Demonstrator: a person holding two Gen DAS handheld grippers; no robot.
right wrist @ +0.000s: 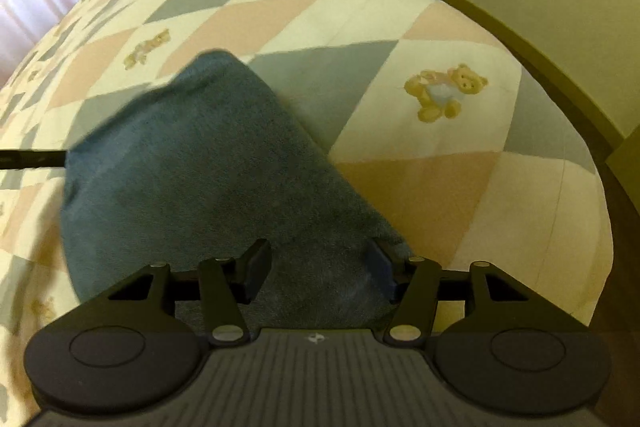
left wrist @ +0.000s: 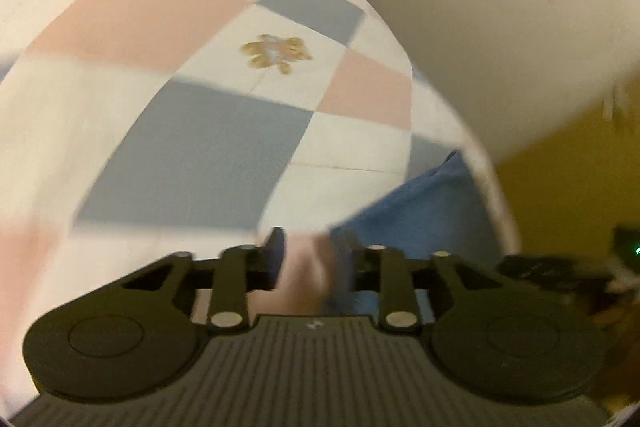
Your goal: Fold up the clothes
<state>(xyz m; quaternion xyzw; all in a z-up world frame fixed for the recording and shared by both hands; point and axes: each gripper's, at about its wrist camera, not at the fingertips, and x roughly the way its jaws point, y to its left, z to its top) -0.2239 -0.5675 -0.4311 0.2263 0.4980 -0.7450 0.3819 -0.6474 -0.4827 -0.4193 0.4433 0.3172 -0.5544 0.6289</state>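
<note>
Risk first: the soft blue-grey knit garment [right wrist: 208, 163] is bunched into a mound, not flat, so a fold made from here would probably trap creases; a shallow nip at one edge could also let the cloth slide out as it lifts.

Right claw [right wrist: 318, 269]: spread, its pads either side of the garment's near end without pressing it. The cloth sits directly under and ahead of the fingers, heaped on the bed's patchwork quilt of pink, grey-blue and cream diamonds with teddy-bear motifs [right wrist: 472, 187].

Left claw [left wrist: 310, 259]: narrowly parted. View is smeared by motion; it looks as though only quilt shows between the pads, so I read nothing held. The garment's blue edge [left wrist: 420, 211] lies just beside its right finger.

A dark rod enters the right wrist view at far left, touching the mound; likely the other tool.
</note>
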